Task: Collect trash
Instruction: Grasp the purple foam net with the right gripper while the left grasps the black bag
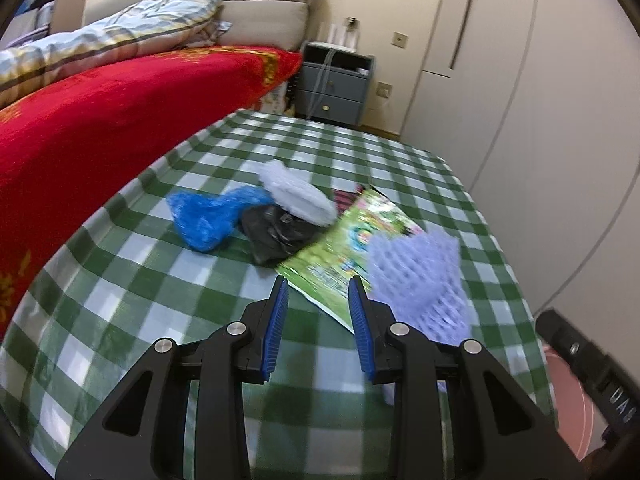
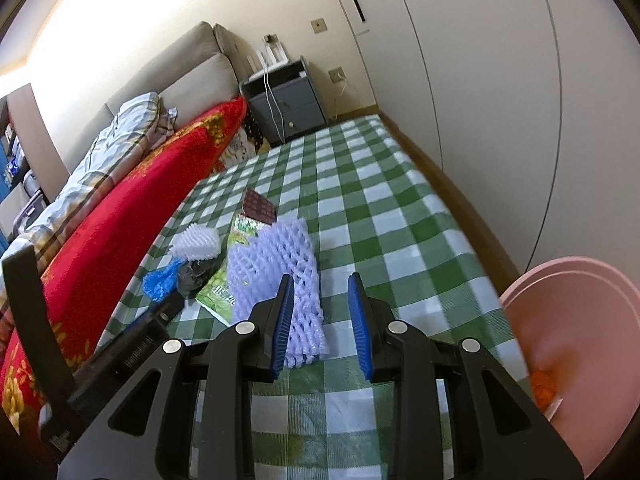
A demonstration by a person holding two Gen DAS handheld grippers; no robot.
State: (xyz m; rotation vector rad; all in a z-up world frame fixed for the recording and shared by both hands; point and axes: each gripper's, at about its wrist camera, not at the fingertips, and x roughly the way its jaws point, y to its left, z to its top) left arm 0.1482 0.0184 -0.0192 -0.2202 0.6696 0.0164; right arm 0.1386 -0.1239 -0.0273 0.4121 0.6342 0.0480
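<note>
A: What does the right wrist view add?
B: A pink bin (image 2: pixel 568 344) past the checked table's (image 2: pixel 400 216) edge, orange scrap inside, and a dark chocolate wrapper (image 2: pixel 259 207).

A: The claws?
B: Left gripper (image 1: pixel 318 292) and right gripper (image 2: pixel 321 292) both tilt down, jaws parted, nothing between them. The lilac foam fruit net (image 2: pixel 276 276) lies by the right one, overlapping a green snack packet (image 1: pixel 344 236).

Two handheld black two-finger grippers with blue pads.
Left gripper (image 1: pixel 318 300) and right gripper (image 2: pixel 321 300): black angular linkage arms with triangular cutouts, silver round pivot screws, ribbed blue pads (image 1: pixel 276 332) inside.
</note>
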